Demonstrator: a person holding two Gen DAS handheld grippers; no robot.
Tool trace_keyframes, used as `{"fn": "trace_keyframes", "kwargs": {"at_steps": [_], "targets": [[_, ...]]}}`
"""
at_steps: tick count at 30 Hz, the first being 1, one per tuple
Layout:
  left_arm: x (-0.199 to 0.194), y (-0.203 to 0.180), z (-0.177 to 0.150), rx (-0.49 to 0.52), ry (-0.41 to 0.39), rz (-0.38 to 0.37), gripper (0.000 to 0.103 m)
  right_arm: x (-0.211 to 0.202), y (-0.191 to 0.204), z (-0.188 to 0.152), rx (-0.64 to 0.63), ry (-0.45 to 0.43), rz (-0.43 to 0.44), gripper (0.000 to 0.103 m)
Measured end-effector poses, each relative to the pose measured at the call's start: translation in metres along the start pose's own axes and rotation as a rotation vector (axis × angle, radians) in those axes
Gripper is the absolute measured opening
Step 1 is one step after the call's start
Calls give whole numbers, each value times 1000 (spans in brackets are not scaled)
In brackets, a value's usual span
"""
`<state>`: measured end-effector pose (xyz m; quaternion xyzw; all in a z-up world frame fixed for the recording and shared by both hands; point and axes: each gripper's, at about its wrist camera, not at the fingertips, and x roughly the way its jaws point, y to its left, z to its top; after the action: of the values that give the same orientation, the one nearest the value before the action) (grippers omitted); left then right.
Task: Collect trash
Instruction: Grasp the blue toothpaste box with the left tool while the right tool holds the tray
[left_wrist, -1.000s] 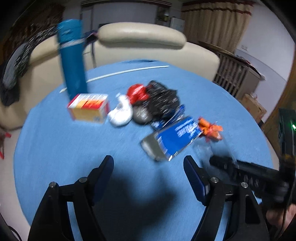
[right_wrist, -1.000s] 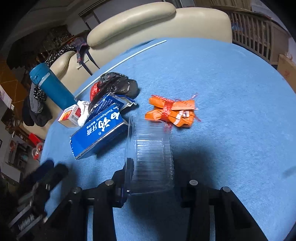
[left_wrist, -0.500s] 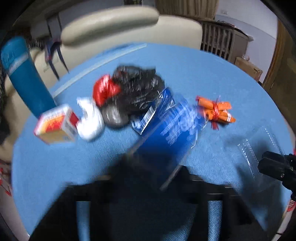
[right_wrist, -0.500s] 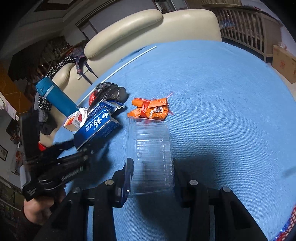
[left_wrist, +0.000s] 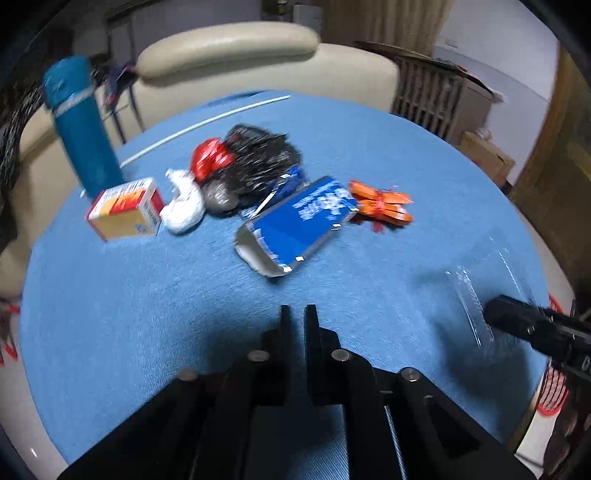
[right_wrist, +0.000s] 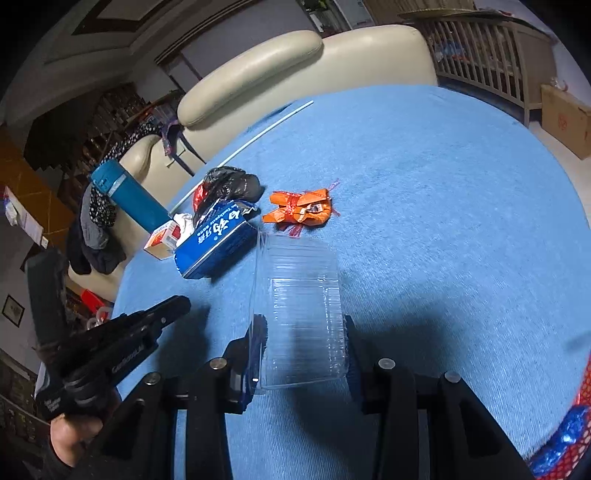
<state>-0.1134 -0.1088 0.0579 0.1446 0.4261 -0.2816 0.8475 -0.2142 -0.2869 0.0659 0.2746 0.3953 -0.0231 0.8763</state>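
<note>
Trash lies on a round blue table (left_wrist: 110, 295): a blue toothpaste box (left_wrist: 299, 229), an orange wrapper bundle (left_wrist: 382, 206), a black bag (left_wrist: 258, 162) with a red bag (left_wrist: 210, 158), a white wad (left_wrist: 184, 206) and a small orange-and-white carton (left_wrist: 125, 212). My left gripper (left_wrist: 297, 314) is shut and empty, short of the toothpaste box. My right gripper (right_wrist: 303, 328) is shut on a clear plastic container (right_wrist: 299, 310), held over the table. The container also shows at the right of the left wrist view (left_wrist: 480, 291). The toothpaste box (right_wrist: 214, 240) and orange bundle (right_wrist: 301, 210) lie beyond it.
A tall blue flask (left_wrist: 81, 125) stands at the table's far left edge beside the carton. A thin white rod (left_wrist: 207, 125) lies across the far side. A cream sofa (left_wrist: 236, 55) is behind the table. A red-and-blue net bag (right_wrist: 569, 424) is at the near right edge.
My left gripper has gone from wide open to shut and has pulled back from the toothpaste box, which now lies on the table. My right gripper still holds the clear container.
</note>
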Motion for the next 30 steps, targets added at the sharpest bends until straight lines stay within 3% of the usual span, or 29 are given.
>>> {"fn": "trace_keyframes", "kwargs": {"at_steps": [1,2,3,5,7,14,15,16,17,23,30], "targets": [[-1,-1,1,25,-3,10,62,-3,-2,-1,9,-2,3,43],[-4,-5,4,78,-25,41,96,-4,-4,-1,13,-4,4,43],[-8,-8,7,123,-63,66,100,-7,-5,-2,15,-6,4,43],[-8,-14,19,206,-97,113,100,-12,-8,-5,15,-12,2,43],[0,-12,31,254,-78,138,100,-14,-10,-7,19,-12,1,43],[49,0,56,258,39,82,100,-12,-20,-6,42,-5,-11,43],[50,0,55,240,35,56,83,-12,-21,-5,44,-5,-16,43],[52,2,56,212,50,21,54,-12,-23,-5,47,-3,-19,43],[56,4,56,175,85,12,44,-12,-25,-4,50,-3,-23,43],[38,23,42,-12,71,-95,41,-11,-23,-5,46,-2,-22,43],[-9,11,-1,-63,18,-84,41,-18,-11,-10,22,-13,2,43]]}}
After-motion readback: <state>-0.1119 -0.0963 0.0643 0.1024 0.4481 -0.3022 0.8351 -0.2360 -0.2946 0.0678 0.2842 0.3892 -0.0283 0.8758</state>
